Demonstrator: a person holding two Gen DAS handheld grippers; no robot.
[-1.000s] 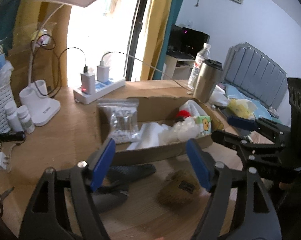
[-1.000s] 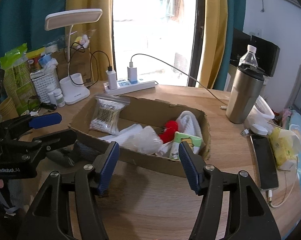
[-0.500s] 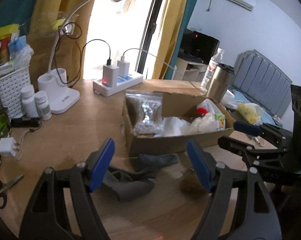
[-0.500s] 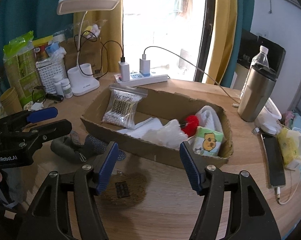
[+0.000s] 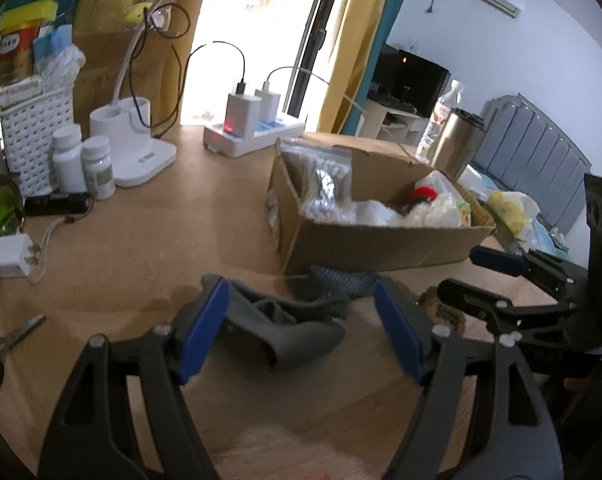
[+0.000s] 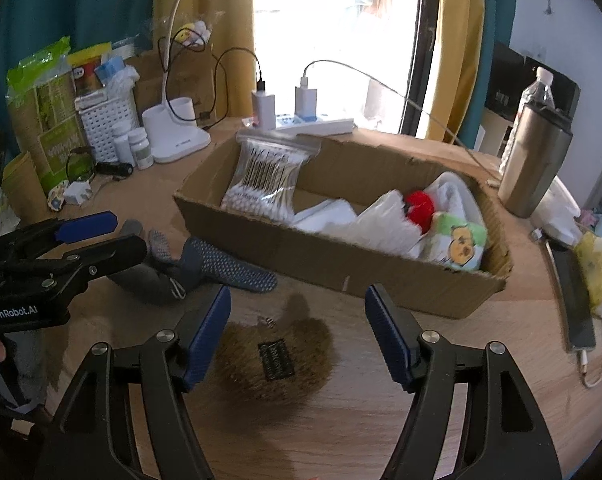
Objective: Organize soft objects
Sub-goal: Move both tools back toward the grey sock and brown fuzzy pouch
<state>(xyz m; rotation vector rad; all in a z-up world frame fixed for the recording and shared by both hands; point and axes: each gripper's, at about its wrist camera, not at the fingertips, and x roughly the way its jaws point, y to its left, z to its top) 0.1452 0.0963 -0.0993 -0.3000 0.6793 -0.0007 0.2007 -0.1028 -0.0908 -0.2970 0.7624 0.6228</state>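
A dark grey sock (image 5: 297,330) lies crumpled on the wooden table in front of a cardboard box (image 5: 365,246); it also shows in the right wrist view (image 6: 157,276), beside a blue dotted sock (image 6: 225,266). A brown furry pouch (image 6: 275,358) with a black label lies on the table. My left gripper (image 5: 301,330) is open, its jaws on either side of the grey sock. My right gripper (image 6: 297,330) is open just above the brown pouch. The box (image 6: 341,268) holds a bag of cotton swabs (image 6: 267,178), white cloths, a red item and a tissue pack.
A desk lamp base (image 5: 135,148), pill bottles (image 5: 81,164), a white basket (image 5: 31,136), a power strip (image 5: 253,136), a charger (image 5: 11,256) and scissors (image 5: 1,346) stand left. A steel tumbler (image 6: 531,160), water bottle and phone (image 6: 573,300) are right.
Both grippers have pulled back and dropped lower toward the table. The left one now frames the grey sock; the brown pouch has come fully into view under the right one.
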